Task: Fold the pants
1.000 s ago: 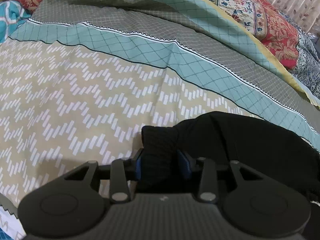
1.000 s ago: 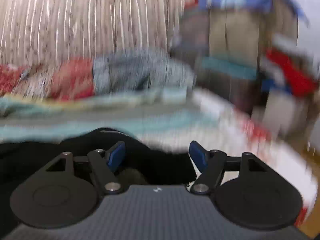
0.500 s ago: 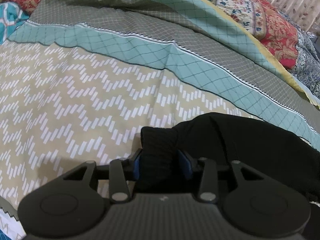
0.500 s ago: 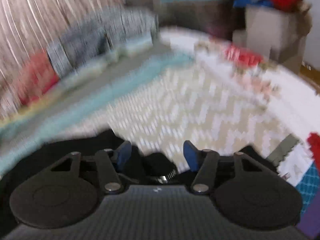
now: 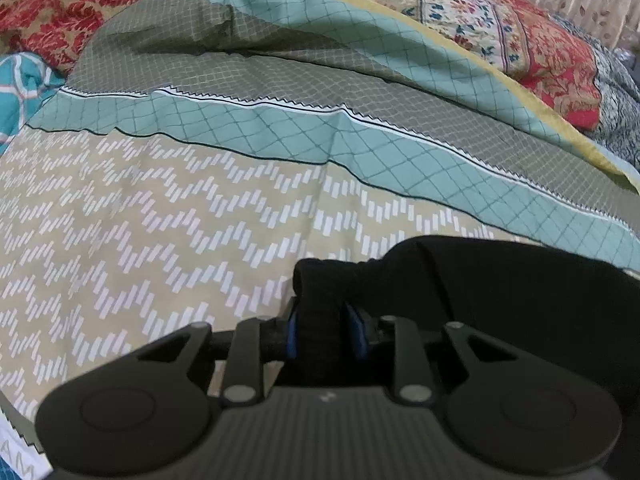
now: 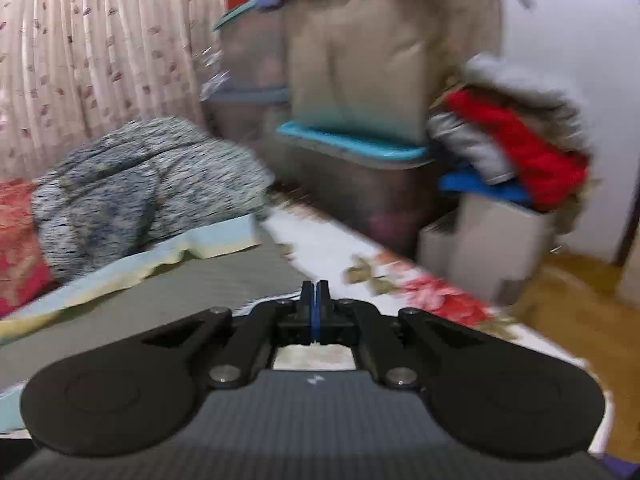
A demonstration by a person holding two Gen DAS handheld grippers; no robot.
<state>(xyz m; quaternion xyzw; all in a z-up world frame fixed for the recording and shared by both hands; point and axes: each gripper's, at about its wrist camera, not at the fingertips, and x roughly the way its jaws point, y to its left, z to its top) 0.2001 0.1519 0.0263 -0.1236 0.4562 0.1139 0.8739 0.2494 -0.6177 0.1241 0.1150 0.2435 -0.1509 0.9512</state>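
Note:
The black pants (image 5: pixel 500 280) lie bunched on the patterned bedsheet (image 5: pixel 160 220) at the lower right of the left wrist view. My left gripper (image 5: pixel 324 332) is shut on a ribbed black edge of the pants, which fills the gap between its blue pads. My right gripper (image 6: pixel 315 300) is shut with its pads pressed together and nothing between them. It is raised above the bed and points toward the room's corner. No pants show in the right wrist view.
Red floral pillows (image 5: pixel 552 60) and a folded teal and grey sheet (image 5: pixel 320 60) lie at the bed's far side. A grey mottled blanket (image 6: pixel 140 184), stacked storage boxes (image 6: pixel 360 140), a pile of clothes (image 6: pixel 516 148) and curtains (image 6: pixel 80 40) stand beyond the bed edge.
My right gripper has closed, lifted off the pants and swung up toward the boxes. My left gripper keeps its grip and has barely moved.

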